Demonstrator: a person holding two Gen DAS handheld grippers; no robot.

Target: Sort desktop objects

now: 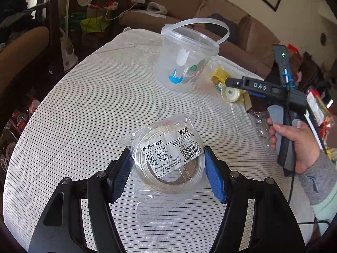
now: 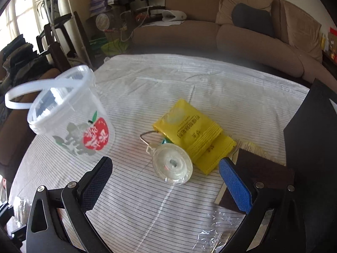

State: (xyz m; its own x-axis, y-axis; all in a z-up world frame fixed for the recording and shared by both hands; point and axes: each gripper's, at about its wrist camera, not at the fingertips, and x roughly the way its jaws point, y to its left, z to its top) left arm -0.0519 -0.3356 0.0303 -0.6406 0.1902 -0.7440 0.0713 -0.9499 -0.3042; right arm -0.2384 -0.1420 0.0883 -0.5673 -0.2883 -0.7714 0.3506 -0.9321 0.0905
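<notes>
Left tool (image 1: 167,171) wide open, blue pads flanking bagged label roll (image 1: 168,158), holding nothing. Roll lies flat on near counter (image 1: 84,109), label's long axis running near-left to far-right. Right tool (image 2: 166,181) wide open, empty, above clear spool (image 2: 172,166) beside yellow packets (image 2: 193,130). Clear bucket (image 2: 69,122) upright, far left.

Yellow packets (image 2: 190,133), black-striped white cloth (image 2: 130,200)

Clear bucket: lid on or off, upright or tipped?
Open and upright. The clear bucket shows a bare rim with no lid, handle arched over it, its base on the striped cloth.
</notes>
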